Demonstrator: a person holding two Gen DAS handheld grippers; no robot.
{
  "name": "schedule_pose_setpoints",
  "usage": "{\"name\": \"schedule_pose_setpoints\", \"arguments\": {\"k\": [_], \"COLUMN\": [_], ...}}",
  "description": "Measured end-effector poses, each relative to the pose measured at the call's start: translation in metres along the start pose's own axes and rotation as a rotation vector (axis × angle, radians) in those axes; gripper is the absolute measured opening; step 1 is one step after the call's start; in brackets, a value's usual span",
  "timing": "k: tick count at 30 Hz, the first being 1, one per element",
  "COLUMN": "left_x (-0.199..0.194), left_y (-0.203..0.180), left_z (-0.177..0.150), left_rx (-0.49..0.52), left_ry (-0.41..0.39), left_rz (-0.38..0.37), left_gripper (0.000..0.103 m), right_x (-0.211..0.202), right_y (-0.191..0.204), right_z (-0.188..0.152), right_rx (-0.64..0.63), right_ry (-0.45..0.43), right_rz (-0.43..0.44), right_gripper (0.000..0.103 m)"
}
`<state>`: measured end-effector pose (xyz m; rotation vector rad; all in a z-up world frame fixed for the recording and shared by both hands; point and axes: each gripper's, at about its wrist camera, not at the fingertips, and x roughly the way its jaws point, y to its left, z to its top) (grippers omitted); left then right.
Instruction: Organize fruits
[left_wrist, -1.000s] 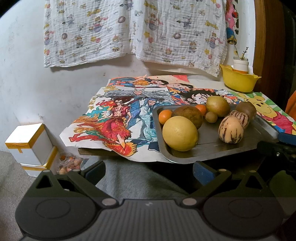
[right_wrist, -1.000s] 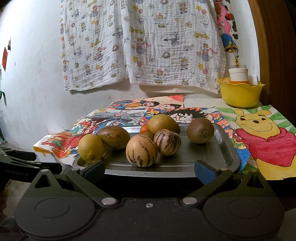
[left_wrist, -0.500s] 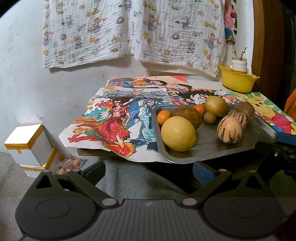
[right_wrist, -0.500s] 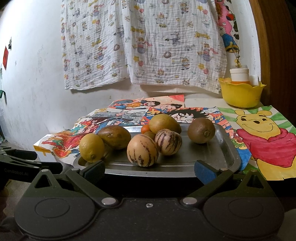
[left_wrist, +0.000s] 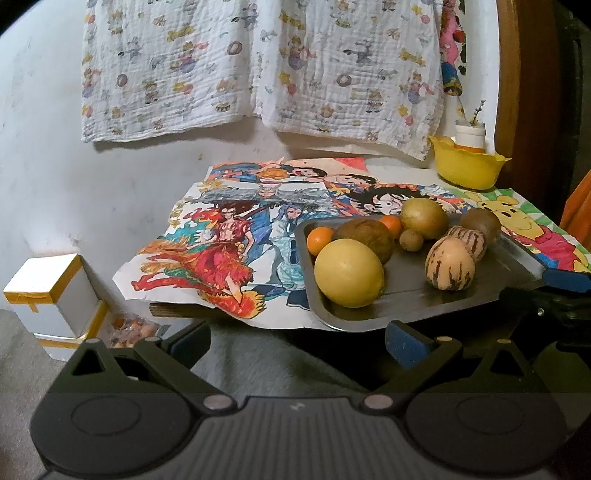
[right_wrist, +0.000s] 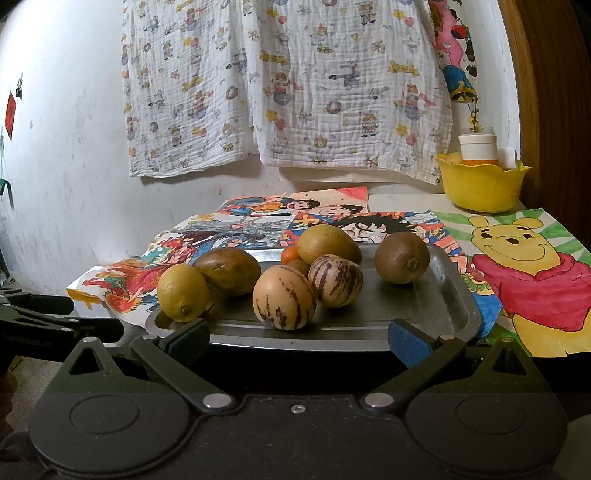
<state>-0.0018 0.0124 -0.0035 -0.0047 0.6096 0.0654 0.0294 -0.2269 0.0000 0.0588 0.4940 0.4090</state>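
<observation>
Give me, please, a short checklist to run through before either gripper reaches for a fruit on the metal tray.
1. Left gripper open and empty: ok.
2. Right gripper open and empty: ok.
3. Metal tray flat on the table: ok, though its near edge sits close to the table edge.
4. Yellow lemon free to grasp: ok, nearest the left gripper.
5. Striped fruit free: not ok, it seems to touch its striped neighbour.
6. Room in the yellow bowl: cannot tell.

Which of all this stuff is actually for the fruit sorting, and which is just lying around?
For the job: metal tray, lemon, two striped melons, kiwi, small oranges.

Lying about: cartoon posters, yellow bowl, hanging cloth, white boxes.
</observation>
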Motion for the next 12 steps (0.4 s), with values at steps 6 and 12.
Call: {"name": "schedule_pose_setpoints", "arguments": {"k": [6,12], "left_x": [0.0007,0.0019], "left_y": [-0.0006,-0.0018], "left_z": [-0.0012,-0.0023], "left_rx": [0.001,0.003], "left_ry": [-0.003,0.001], "left_rz": [-0.005,-0.004], "left_gripper": [0.103,0.103], "right_x": [-0.0003,-0.0004], "right_y": [0.001,0.0012], "right_z": [-0.0002,-0.0011], "right_rx": [-0.005,-0.004], "right_ry": [-0.001,0.002], "right_rz": [-0.002,0.001], "right_gripper": [0.102,0.102]}}
